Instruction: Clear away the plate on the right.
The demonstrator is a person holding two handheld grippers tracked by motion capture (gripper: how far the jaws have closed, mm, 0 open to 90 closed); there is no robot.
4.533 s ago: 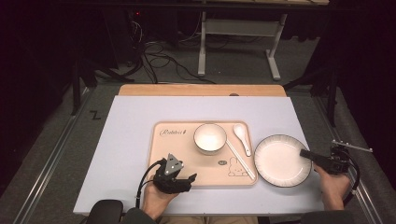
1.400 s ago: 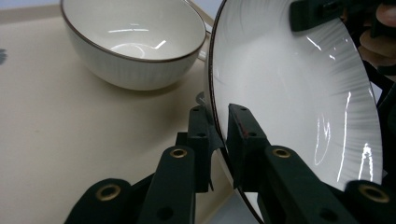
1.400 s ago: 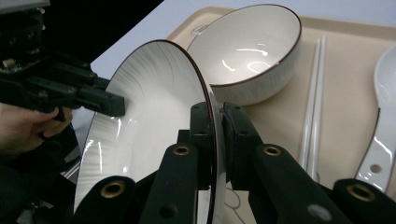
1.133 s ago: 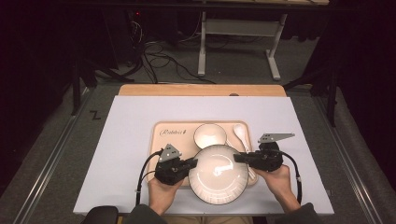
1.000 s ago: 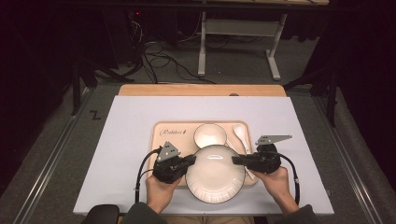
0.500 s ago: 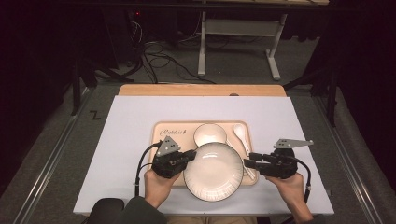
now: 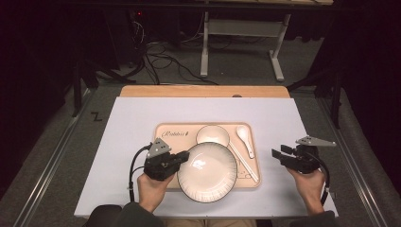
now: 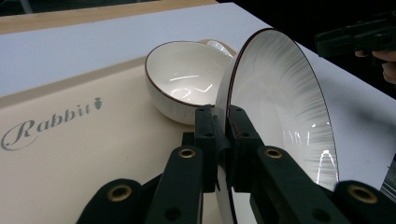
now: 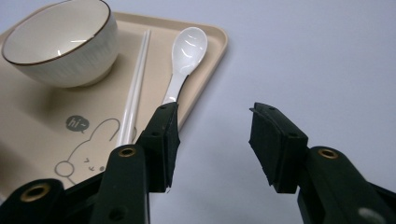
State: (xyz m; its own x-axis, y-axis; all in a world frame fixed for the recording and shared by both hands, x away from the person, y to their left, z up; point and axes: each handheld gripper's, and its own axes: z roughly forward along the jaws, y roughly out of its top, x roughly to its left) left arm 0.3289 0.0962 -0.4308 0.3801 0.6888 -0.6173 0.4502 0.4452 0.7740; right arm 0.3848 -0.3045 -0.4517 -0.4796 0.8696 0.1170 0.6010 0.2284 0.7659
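A white plate with a dark rim lies over the near half of the beige tray and overhangs its front edge. My left gripper is shut on the plate's left rim; in the left gripper view the jaws pinch the plate edge-on. My right gripper is on the white mat to the right of the tray, apart from the plate. Its jaws have just been opening, and in the right gripper view the gripper stands open with nothing between its fingers.
On the tray's far half sit a white bowl, a white spoon and white chopsticks. The mat covers a wooden table. Cables and a metal frame lie on the floor beyond.
The right gripper let go of the plate's right rim, opened, and drew away to the right off the tray. The left gripper kept its hold; the plate shifted slightly towards me.
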